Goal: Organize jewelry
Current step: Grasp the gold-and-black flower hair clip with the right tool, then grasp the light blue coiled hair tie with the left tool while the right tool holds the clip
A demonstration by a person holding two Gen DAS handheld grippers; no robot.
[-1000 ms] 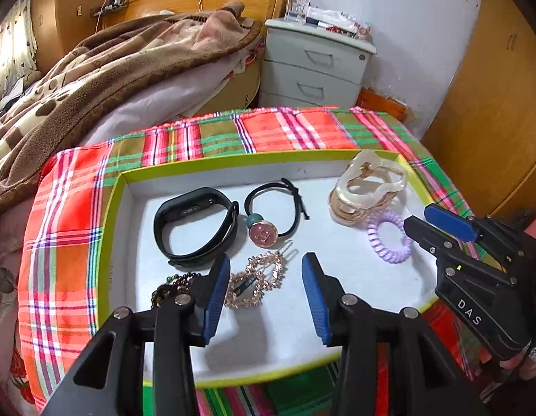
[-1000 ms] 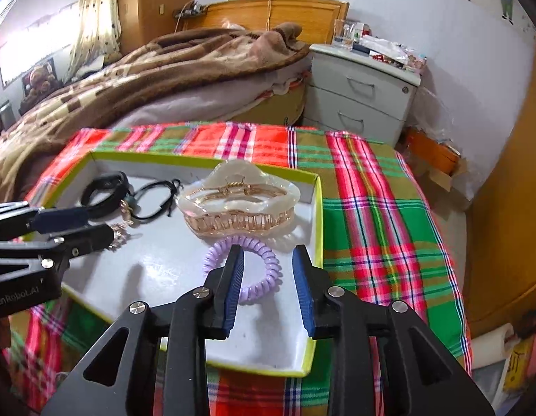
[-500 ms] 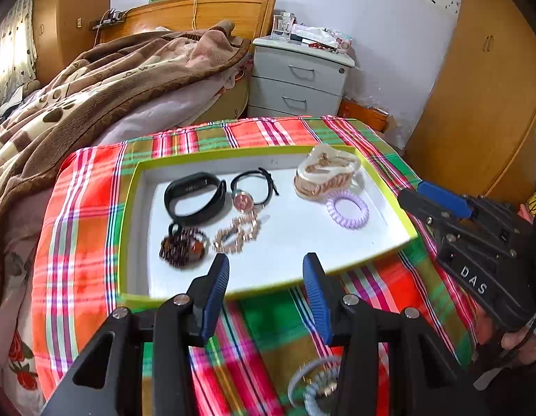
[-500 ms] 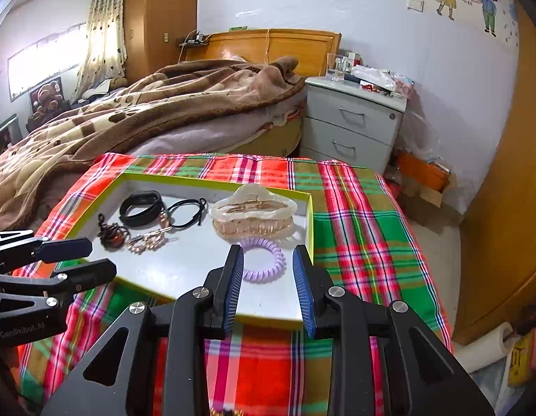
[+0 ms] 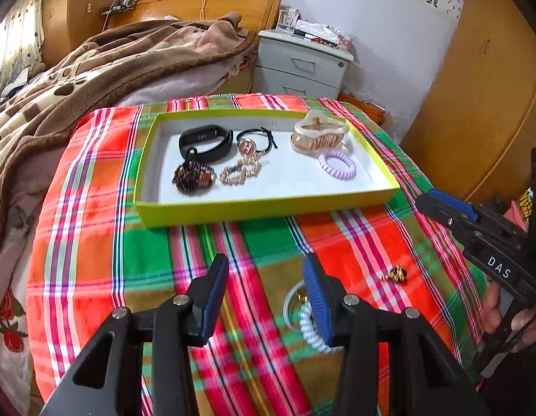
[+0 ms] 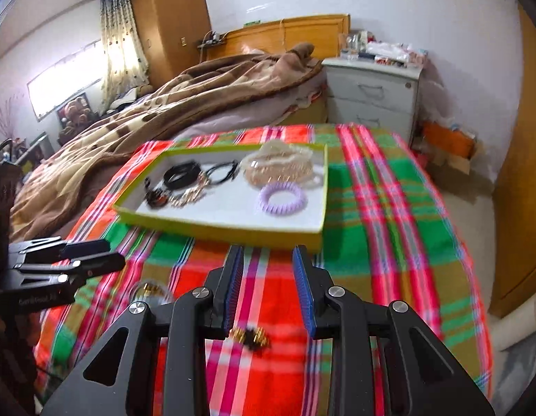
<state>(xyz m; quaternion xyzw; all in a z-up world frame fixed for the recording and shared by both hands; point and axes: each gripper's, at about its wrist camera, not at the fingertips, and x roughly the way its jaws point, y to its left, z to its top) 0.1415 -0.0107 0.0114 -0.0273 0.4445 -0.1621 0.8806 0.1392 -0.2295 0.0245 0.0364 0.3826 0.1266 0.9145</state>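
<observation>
Both sets of jaws stand apart, gripping nothing — the left gripper (image 5: 264, 294) hangs over the plaid cloth (image 5: 94, 242) near a white coil hair tie (image 5: 311, 329), the right gripper (image 6: 266, 289) just above a small gold-and-black earring (image 6: 250, 337). Beyond both, the green-rimmed tray (image 5: 268, 206) holds a black band (image 5: 205, 140), beaded bracelet (image 5: 193, 176), gold clip (image 5: 240, 171), claw clip (image 5: 318, 133) and purple coil tie (image 5: 337, 164).

Lime tray (image 5: 268, 206), plaid cloth (image 5: 94, 242), seemingly lilac coil tie (image 5: 337, 164)

Shallow lime-green cardboard tray (image 5: 268, 204) with white floor, holding black band (image 5: 205, 140), lilac spiral hair tie (image 5: 337, 164), cream claw clip (image 5: 318, 135), beaded bracelet (image 5: 193, 176), white coil tie (image 5: 311, 329) outside, near its front wall
</observation>
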